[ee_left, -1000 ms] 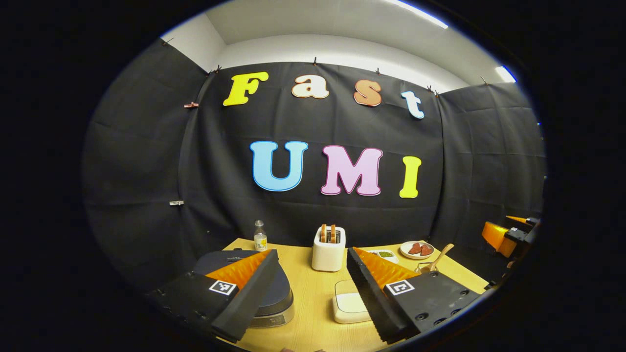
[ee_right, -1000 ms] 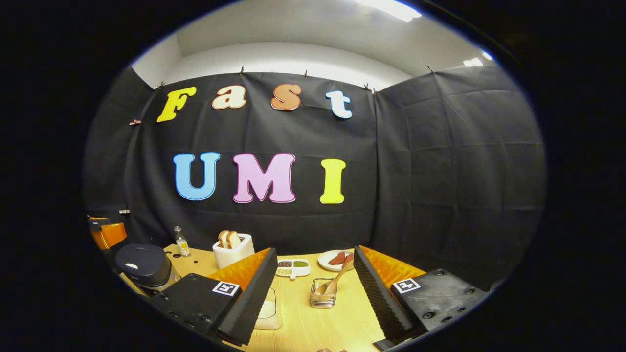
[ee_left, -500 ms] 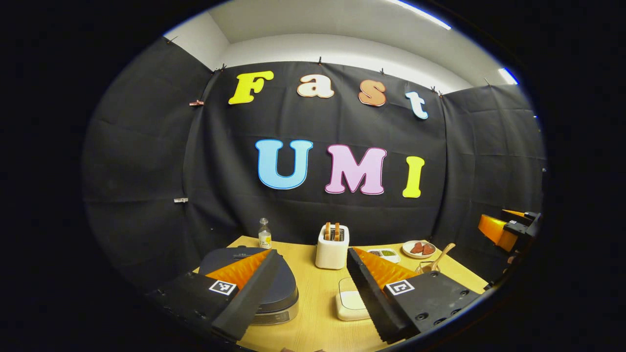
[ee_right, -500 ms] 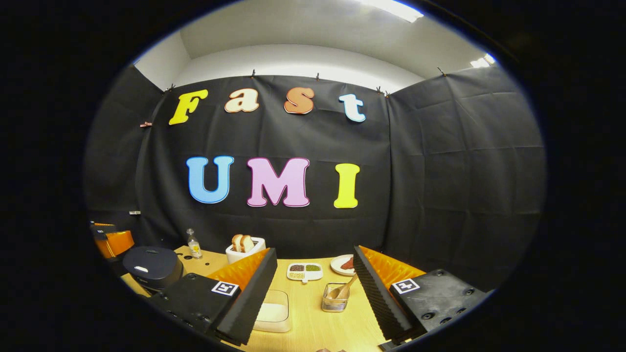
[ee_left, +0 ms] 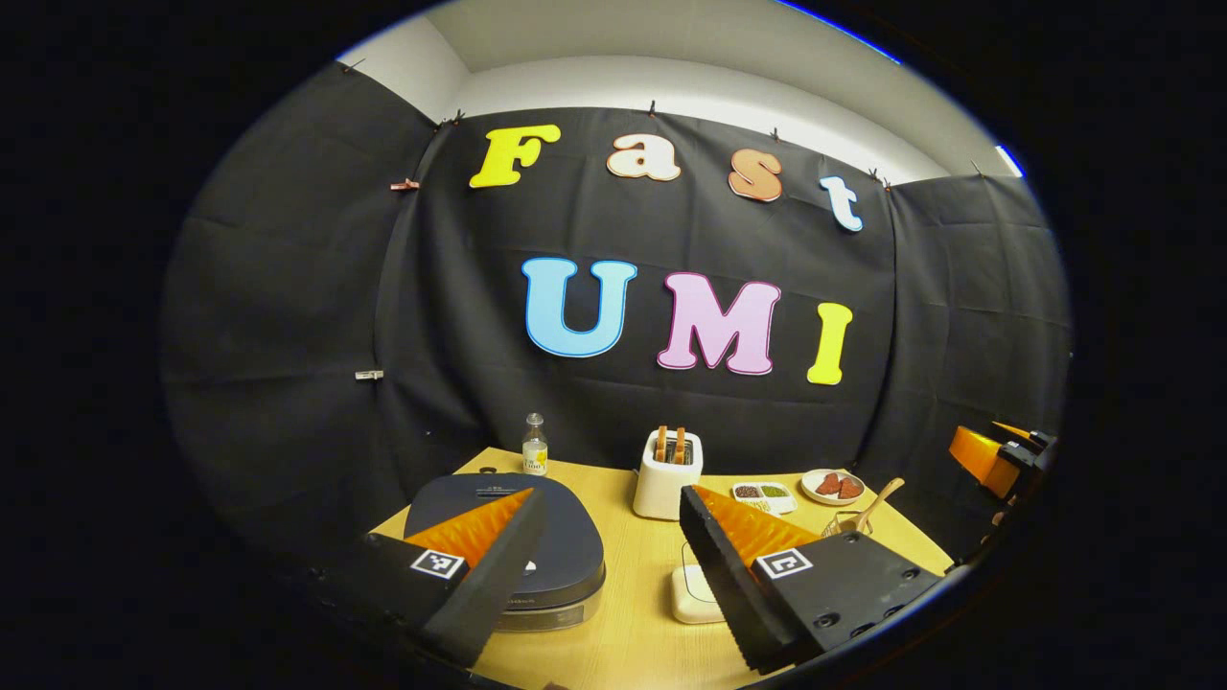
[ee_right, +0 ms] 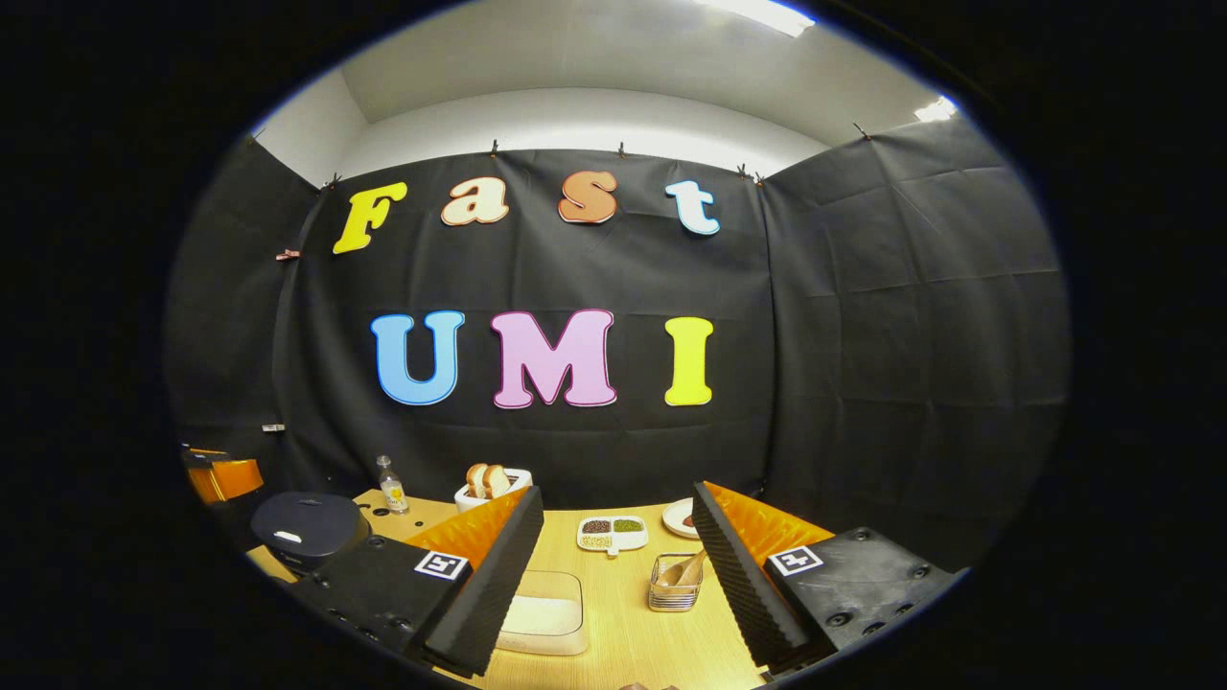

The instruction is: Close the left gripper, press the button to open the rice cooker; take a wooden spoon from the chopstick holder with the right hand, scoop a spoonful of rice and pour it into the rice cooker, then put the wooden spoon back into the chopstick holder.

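the left tongs (ee_left: 604, 517) are held released above the desk (ee_left: 623, 632), with the jaws spread wide and nothing between them. the rice cooker (ee_left: 566, 551) is seen with its lid shut, partly behind the left finger. the right tongs (ee_right: 618, 517) are likewise released and empty. between their fingers the chopstick holder (ee_right: 673, 596) is set on the desk, with the wooden spoon (ee_right: 688, 570) leaning inside it. the container of rice (ee_right: 546, 613) is placed just left of the holder. a toaster (ee_left: 668, 474) is positioned near the back wall.
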Demonstrator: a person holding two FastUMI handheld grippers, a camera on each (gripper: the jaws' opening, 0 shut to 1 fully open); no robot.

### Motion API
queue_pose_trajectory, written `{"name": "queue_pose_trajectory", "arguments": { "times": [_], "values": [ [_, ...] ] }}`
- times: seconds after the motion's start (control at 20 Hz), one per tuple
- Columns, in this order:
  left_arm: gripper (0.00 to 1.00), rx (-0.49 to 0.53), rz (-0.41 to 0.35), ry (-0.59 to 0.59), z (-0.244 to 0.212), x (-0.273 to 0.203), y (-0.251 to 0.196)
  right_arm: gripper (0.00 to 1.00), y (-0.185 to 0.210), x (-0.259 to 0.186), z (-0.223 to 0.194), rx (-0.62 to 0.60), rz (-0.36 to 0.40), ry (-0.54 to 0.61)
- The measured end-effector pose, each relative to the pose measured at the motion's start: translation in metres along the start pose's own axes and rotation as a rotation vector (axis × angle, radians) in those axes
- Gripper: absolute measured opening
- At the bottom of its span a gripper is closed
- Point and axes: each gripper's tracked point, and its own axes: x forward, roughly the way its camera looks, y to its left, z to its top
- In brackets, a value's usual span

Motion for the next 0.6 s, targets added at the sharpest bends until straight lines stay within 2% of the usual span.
{"name": "queue_pose_trajectory", "arguments": {
  "times": [0.1,0.25,0.35,0.4,0.45,0.5,0.55,0.6],
  "values": [
    [0.89,-0.011,-0.005,0.015,0.001,0.006,0.01,0.98,-0.003,-0.001,-0.003,0.002,-0.007,0.005],
    [0.73,-0.02,-0.002,0.044,0.002,0.018,0.029,0.98,-0.008,-0.002,-0.008,0.001,-0.021,0.019],
    [0.54,-0.021,-0.002,0.075,-0.003,0.026,0.041,0.98,-0.012,-0.004,-0.011,0.0,-0.034,0.028],
    [0.49,-0.024,-0.002,0.092,-0.007,0.031,0.047,0.98,-0.015,-0.004,-0.012,0.0,-0.041,0.033],
    [0.39,-0.029,0.001,0.112,-0.011,0.037,0.054,0.98,-0.017,-0.005,-0.013,0.0,-0.048,0.036],
    [0.33,-0.037,0.002,0.132,-0.015,0.041,0.059,0.98,-0.02,-0.006,-0.013,-0.001,-0.056,0.038],
    [0.17,-0.051,0.001,0.151,-0.02,0.044,0.064,0.98,-0.023,-0.007,-0.014,-0.003,-0.064,0.04],
    [0.18,-0.068,-0.002,0.171,-0.024,0.049,0.068,0.98,-0.026,-0.007,-0.014,-0.007,-0.072,0.043]
  ]
}}
